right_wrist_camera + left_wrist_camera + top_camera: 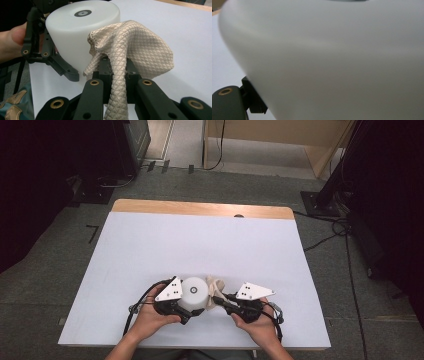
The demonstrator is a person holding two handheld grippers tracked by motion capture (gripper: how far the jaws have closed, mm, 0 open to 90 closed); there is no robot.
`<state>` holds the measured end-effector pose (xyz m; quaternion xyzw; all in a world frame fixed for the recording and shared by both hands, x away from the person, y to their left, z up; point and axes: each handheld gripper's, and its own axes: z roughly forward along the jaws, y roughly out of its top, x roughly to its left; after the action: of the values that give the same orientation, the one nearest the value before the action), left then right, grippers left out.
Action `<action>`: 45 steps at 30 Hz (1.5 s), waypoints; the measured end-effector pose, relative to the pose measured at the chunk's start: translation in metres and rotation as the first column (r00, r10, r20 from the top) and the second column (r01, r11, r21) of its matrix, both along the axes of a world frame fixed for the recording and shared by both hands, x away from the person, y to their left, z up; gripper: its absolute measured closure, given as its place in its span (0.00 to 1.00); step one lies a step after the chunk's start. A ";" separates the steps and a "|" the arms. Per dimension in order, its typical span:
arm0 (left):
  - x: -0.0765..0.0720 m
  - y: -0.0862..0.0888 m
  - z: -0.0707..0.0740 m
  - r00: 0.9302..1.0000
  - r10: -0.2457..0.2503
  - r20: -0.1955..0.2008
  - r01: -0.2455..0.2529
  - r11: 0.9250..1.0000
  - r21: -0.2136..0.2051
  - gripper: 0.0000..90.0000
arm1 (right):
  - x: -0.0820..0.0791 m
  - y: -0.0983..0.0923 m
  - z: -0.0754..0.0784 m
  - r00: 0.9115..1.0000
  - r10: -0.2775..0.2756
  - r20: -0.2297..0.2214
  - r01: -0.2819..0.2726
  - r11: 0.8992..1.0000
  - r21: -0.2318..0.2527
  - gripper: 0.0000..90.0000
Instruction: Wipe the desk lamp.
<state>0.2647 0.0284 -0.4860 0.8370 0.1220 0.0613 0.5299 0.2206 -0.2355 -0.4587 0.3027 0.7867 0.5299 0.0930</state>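
My left gripper (192, 312) sits low in front of me, jaws spread wide and pressed against both sides of what they hold, my left hand (152, 315) wrapped round its body, thumb on top. My right gripper (113, 72) points in toward the left one, jaws pinched nearly together on what they carry. My right hand (252, 320) cups it from below, and both forearms come in close together.

even bright overhead light, dark room edges, left gripper view blurred

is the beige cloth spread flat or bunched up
Bunched up: the beige quilted cloth hangs crumpled from the right tool, pinched between its jaws.
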 end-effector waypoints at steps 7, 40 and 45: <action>-0.001 0.002 -0.006 1.000 0.010 -0.001 -0.010 0.999 -0.045 0.09 | -0.003 0.002 0.010 0.999 0.016 0.032 -0.017 0.999 0.045 0.91; -0.006 -0.001 0.002 0.996 0.091 0.015 -0.092 0.996 0.017 0.09 | -0.009 0.011 0.008 0.999 0.033 0.015 -0.032 0.999 -0.021 0.91; -0.011 -0.004 0.011 0.993 0.101 0.054 -0.104 0.992 0.070 0.09 | -0.009 0.005 0.026 0.997 0.007 0.081 -0.010 0.999 0.038 0.91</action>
<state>0.2541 0.0246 -0.4750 0.8467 0.1492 0.1137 0.4979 0.2113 -0.2306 -0.4326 0.2794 0.7732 0.5573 0.1165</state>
